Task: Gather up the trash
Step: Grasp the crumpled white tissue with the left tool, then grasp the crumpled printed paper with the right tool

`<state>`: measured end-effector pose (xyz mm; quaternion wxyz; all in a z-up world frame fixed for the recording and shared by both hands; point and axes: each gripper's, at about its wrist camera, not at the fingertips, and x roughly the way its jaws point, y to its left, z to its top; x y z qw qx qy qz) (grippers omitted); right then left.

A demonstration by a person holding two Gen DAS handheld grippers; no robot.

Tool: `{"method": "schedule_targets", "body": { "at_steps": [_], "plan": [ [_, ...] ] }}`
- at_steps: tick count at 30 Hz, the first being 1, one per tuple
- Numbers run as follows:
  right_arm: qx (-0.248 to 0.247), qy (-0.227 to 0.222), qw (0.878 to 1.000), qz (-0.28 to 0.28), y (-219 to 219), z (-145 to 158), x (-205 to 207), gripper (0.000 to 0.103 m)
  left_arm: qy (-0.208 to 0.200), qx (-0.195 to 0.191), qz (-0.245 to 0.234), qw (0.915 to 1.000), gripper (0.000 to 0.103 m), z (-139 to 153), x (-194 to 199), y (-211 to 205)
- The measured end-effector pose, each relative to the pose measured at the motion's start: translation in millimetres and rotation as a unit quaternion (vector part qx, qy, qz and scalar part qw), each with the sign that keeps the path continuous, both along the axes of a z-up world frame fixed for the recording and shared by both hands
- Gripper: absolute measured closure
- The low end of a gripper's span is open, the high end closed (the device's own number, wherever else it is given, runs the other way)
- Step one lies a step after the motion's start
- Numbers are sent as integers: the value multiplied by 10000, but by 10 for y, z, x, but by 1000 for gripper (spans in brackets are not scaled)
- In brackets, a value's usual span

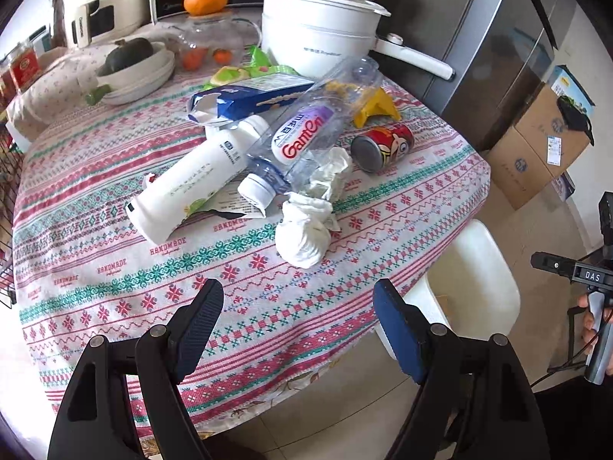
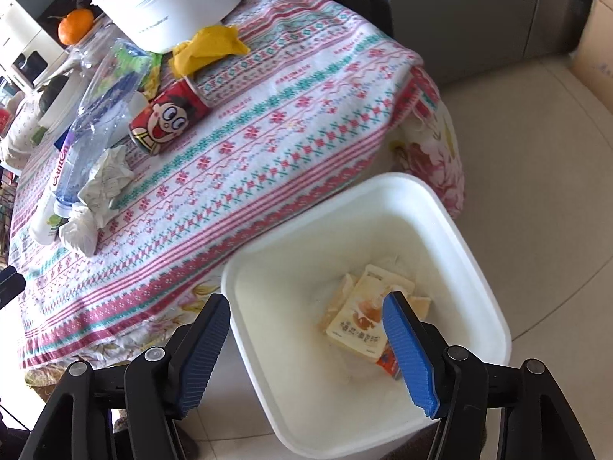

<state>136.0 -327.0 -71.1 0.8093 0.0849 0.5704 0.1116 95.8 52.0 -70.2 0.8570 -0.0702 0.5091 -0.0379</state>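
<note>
Left gripper [image 1: 298, 326] fingers spread wide, empty, over the near edge of the cloth-covered surface [image 1: 115, 253]; trash pile sits at 12 o'clock from it: crumpled tissue [image 1: 304, 235], clear plastic bottle [image 1: 306, 134], white bottle [image 1: 191, 180], red can [image 1: 383, 145]. Right gripper [image 2: 306, 341] fingers also apart with nothing between them, above the white bin [image 2: 479, 268] with a beige carton [image 2: 360, 326] lying at its bottom.
</note>
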Motion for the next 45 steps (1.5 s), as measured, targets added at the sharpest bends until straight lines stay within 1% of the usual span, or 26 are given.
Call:
{"method": "schedule_targets", "body": {
  "at_steps": [4,7,10,13,16,17,19,20,21,22,24,27,32,36,39,41,43,45],
  "plan": [
    [-38,-23,9999,92,169,21,53,30,113,-247,109,9996,21,-141,130,92],
    [-34,-36,9999,137,287,33,102,29,111,-403,59,9991,21,-284,239,74],
    [-26,-49,9998,216,399,40,149,28,193,-488,-20,9986,21,-455,350,18],
    [-68,-51,9996,284,484,30,184,28,195,-425,-76,9989,21,-574,448,-52],
    [-124,-43,9993,344,558,21,208,28,121,-372,-85,9992,24,-617,540,-110],
    [-139,-47,9992,363,582,20,216,28,101,-400,-60,9991,27,-625,583,-110],
    [-168,-60,9991,386,620,19,225,28,119,-494,11,9987,39,-644,660,-110],
    [-182,-62,9990,395,639,17,230,28,165,-524,30,9985,50,-659,691,-112],
    [-192,-63,9990,406,656,15,228,28,202,-508,49,9985,58,-671,705,-118],
    [-196,-62,9989,416,676,12,228,28,203,-473,66,9987,58,-674,708,-121],
    [-191,-63,9989,435,712,9,233,28,174,-441,61,9989,62,-646,705,-128],
    [-183,-65,9988,459,769,13,248,28,102,-332,-4,9994,64,-537,637,-125],
    [-152,-100,9983,550,962,19,309,28,65,-255,-45,9996,65,-351,427,-30],
    [-26,-123,9972,734,1234,0,397,28,72,-327,111,9994,65,-231,251,156],
    [-12,-262,9944,1028,1532,-13,481,28,72,-301,326,9990,65,-146,131,326],
    [-128,-413,9902,1325,1767,-37,530,27,68,-330,433,9985,65,-93,53,449],
    [-229,-570,9830,1731,2006,-87,569,27,4,-349,500,9981,65,-42,-5,552],
    [-279,-670,9748,2111,2191,-153,610,27,-50,-274,545,9981,65,-12,-39,635]
  ]
}}
